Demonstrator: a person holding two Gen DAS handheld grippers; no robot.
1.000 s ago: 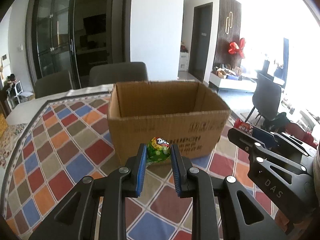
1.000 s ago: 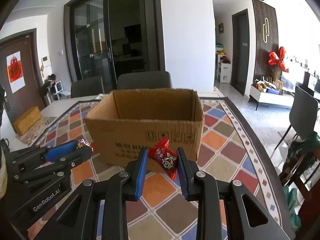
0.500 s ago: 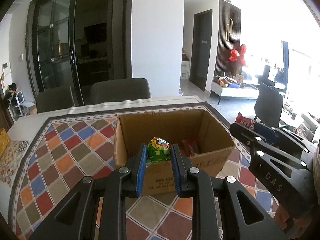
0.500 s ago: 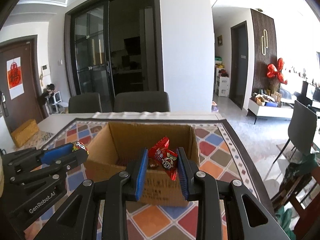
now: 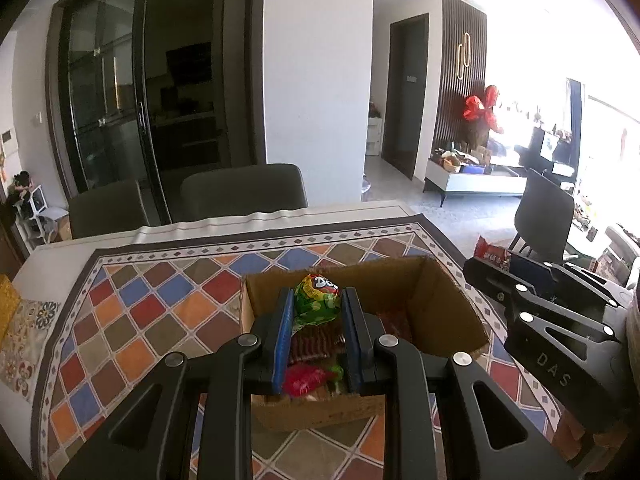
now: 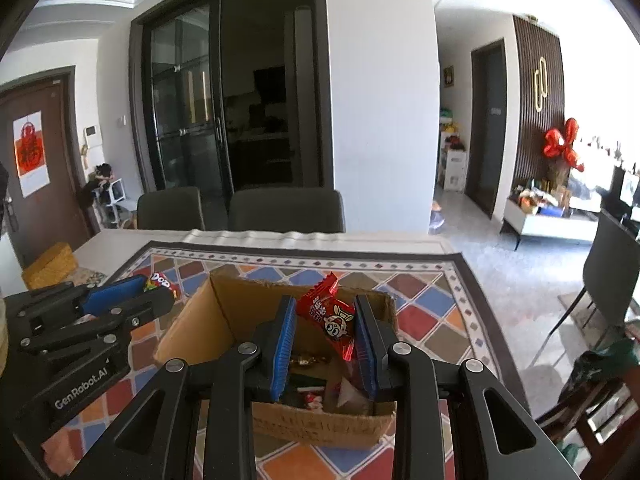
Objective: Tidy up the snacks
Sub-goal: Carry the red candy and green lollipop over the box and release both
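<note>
An open cardboard box [image 5: 440, 300] [image 6: 192, 328] stands on the patterned tablecloth and holds several snack packets. My left gripper [image 5: 316, 312] is shut on a green snack packet [image 5: 316, 306] and holds it above the box's near side. It also shows in the right wrist view [image 6: 132, 300], left of the box. My right gripper [image 6: 325, 322] is shut on a red snack packet [image 6: 330, 318] above the box. It also shows in the left wrist view [image 5: 520, 280], at the box's right side.
The colourful diamond-pattern tablecloth [image 5: 132, 320] covers the table. Two dark chairs [image 5: 240, 192] stand at the far edge. A yellow box [image 6: 48, 266] sits at the table's left end. A further chair [image 6: 612, 280] stands to the right.
Both grippers have risen and moved forward with their packets, from in front of the box to above its open top. The box's contents have come into view.
</note>
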